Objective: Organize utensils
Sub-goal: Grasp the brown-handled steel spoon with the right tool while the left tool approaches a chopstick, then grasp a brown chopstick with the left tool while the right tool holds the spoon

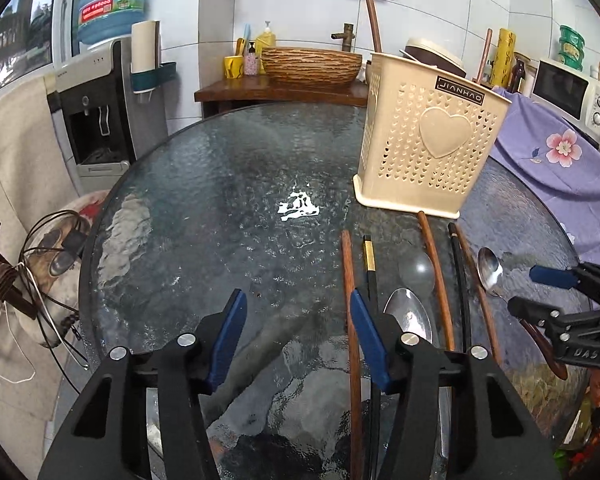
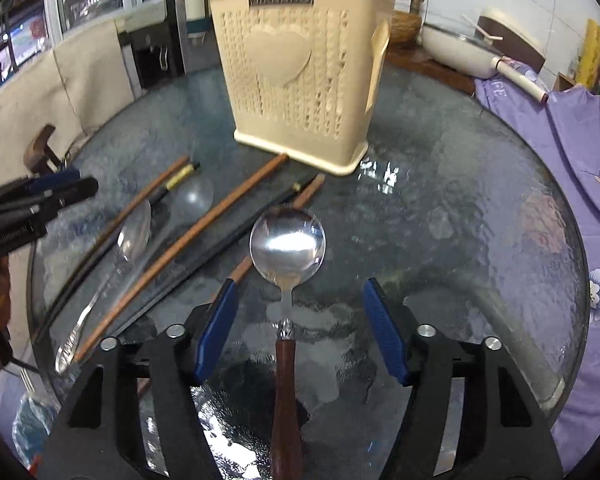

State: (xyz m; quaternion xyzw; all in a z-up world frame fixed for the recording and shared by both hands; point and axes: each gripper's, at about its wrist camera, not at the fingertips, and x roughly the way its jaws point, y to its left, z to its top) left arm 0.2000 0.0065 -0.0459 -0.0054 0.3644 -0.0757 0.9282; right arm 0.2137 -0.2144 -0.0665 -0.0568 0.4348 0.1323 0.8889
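A cream perforated utensil basket (image 1: 428, 136) (image 2: 300, 76) stands on the round glass table (image 1: 220, 208) (image 2: 460, 220). In front of it lie several brown and black chopsticks (image 1: 350, 312) (image 2: 204, 224), an all-metal spoon (image 1: 410, 316) (image 2: 130, 236) and a wooden-handled spoon (image 2: 288, 248) (image 1: 490, 272). My left gripper (image 1: 298, 316) is open and empty, just left of the chopsticks. My right gripper (image 2: 298, 312) is open, its fingers on either side of the wooden-handled spoon's neck, apart from it; it also shows in the left wrist view (image 1: 526, 290).
A purple flowered cloth (image 1: 560, 160) (image 2: 560, 140) lies beyond the table's right edge. A water dispenser (image 1: 96, 108) and a cloth-covered chair (image 1: 16, 152) stand at left. A wooden counter with a woven basin (image 1: 310, 65) is behind the table. The left gripper shows at the left of the right wrist view (image 2: 76, 184).
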